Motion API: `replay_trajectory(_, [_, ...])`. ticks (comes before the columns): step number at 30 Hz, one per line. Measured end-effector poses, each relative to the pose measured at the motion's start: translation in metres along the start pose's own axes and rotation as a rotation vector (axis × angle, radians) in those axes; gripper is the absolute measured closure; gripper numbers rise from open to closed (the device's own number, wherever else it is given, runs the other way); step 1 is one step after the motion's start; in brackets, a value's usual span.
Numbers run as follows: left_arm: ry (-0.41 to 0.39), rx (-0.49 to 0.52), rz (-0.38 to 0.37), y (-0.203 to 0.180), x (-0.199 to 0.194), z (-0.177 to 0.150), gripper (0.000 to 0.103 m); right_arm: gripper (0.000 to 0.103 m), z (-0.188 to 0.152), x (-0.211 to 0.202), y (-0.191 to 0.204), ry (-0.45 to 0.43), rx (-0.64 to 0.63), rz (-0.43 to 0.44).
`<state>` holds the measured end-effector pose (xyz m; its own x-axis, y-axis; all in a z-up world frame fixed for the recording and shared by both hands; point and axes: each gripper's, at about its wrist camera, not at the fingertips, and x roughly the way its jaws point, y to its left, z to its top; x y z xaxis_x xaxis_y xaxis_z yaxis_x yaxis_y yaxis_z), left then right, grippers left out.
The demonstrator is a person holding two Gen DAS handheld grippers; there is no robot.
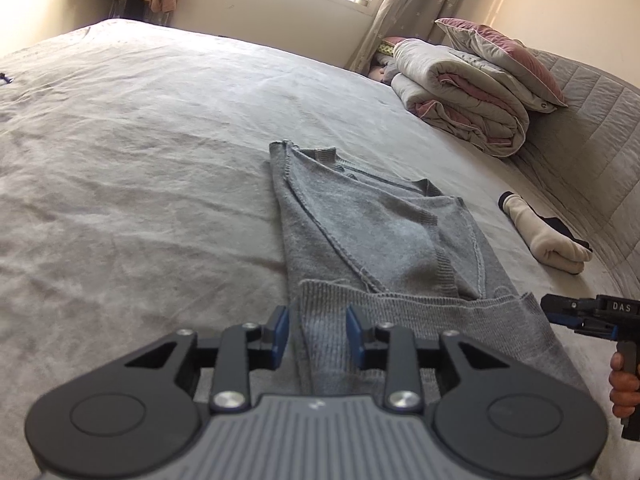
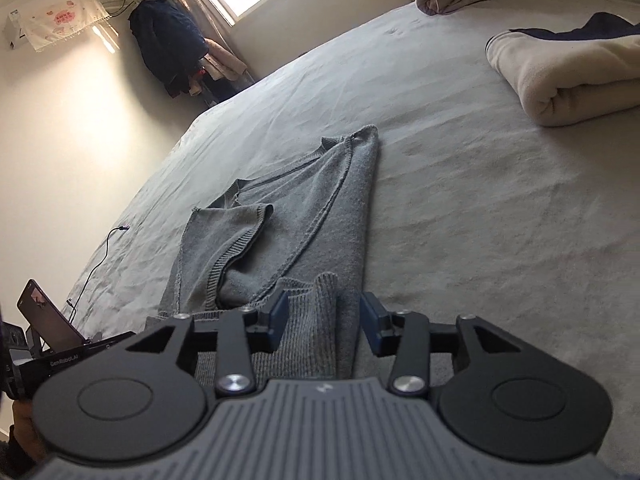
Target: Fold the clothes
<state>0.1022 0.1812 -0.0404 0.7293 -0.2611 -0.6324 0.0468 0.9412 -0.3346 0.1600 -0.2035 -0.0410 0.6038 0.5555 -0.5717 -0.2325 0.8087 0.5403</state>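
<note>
The left gripper (image 1: 318, 330) has its blue-padded fingers (image 1: 282, 326) spread, with the ribbed hem of the grey knitted sweater (image 1: 360, 240) lying between them, the pads not pressing on it. The right gripper (image 2: 324, 316) likewise has its fingers (image 2: 374, 314) spread, a bunched fold of the same hem standing between them, untouched by the pads. The sweater lies partly folded on the grey bed sheet (image 1: 140, 140), sleeves turned in over its body, neckline at the far end. Beyond the sweater, off to one side, lies a rolled cream and navy garment (image 2: 560, 76). Further past the sweater, by the window, sits a folded grey and pink quilt (image 1: 464, 96).
</note>
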Motion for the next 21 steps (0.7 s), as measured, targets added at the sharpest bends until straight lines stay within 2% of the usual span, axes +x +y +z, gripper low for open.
replay_trajectory(3, [0.070, -0.018, -0.025, 0.005, -0.008, -0.004, 0.056, 0.051, -0.003, -0.005, 0.000, 0.083, 0.030, -0.009])
replay_trajectory(7, [0.162, -0.092, -0.072, 0.019, -0.016, -0.015, 0.055, 0.047, -0.013, -0.018, -0.007, 0.174, 0.103, 0.035])
replay_trajectory(10, [0.215, -0.182, -0.152, 0.031, -0.022, -0.020, 0.055, 0.046, -0.018, -0.028, -0.010, 0.230, 0.143, 0.067])
replay_trajectory(14, [0.290, -0.286, -0.244, 0.048, -0.028, -0.029, 0.055, 0.046, -0.029, -0.038, -0.020, 0.269, 0.204, 0.086])
replay_trajectory(17, [0.345, -0.320, -0.304, 0.053, -0.026, -0.037, 0.054, 0.046, -0.036, -0.044, -0.029, 0.282, 0.265, 0.124])
replay_trajectory(21, [0.353, -0.388, -0.341, 0.057, -0.018, -0.047, 0.055, 0.046, -0.046, -0.044, -0.039, 0.272, 0.349, 0.169])
